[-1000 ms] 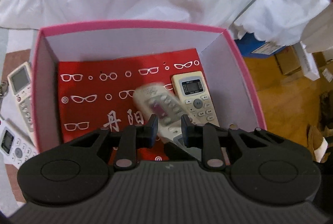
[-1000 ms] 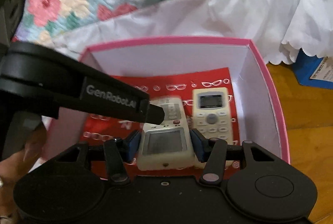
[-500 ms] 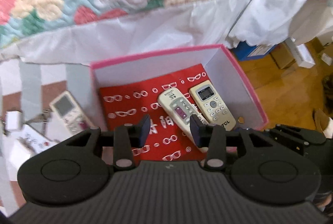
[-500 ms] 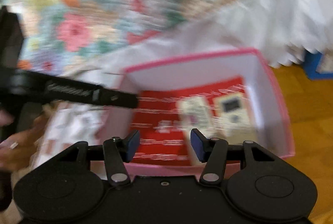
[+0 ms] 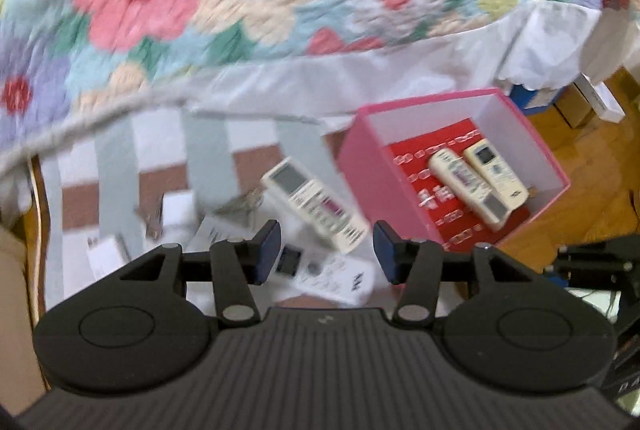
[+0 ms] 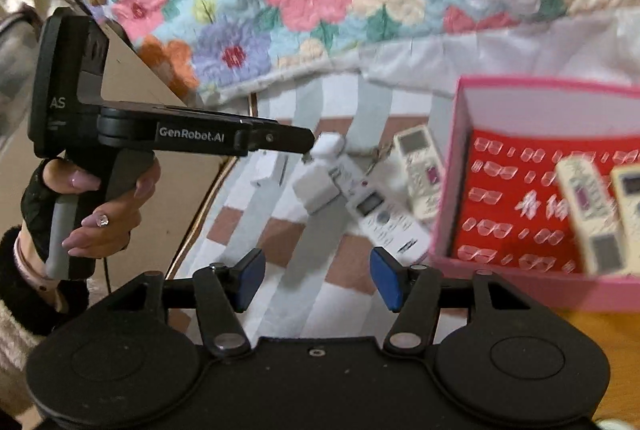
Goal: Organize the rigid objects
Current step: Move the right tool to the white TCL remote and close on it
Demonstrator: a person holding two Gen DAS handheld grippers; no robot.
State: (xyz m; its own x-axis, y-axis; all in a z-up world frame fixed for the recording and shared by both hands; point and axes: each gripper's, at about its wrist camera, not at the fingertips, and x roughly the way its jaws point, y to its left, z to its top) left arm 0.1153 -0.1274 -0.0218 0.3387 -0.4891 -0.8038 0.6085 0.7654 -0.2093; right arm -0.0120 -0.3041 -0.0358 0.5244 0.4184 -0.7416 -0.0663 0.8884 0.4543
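Both grippers are empty with jaws spread wide. The left gripper hangs above the clutter left of the pink box, and the right gripper hovers over the striped cloth at lower centre of its view.

Two remotes already lie side by side on the red liner inside the box, at right of centre in the left view: a cream remote with a pink patch and a second cream remote beyond it.

Still outside are a cream remote lying slantwise just beside the box's left wall and a white remote nearer the camera, between the left gripper's fingertips in the picture. Small white blocks and keys lie close by.

The step in hand looks like fetching the next remote, probably the white one. To do it well:
- Turn the jaws across the remote's narrow width, not its length.
- Come down near its middle so it does not tip when lifted.
- Keep clear of the white blocks and the neighbouring remote.
- Lower it beside the two in the box, parallel to them.

The frames are motion-blurred, so fine contact cannot be judged.
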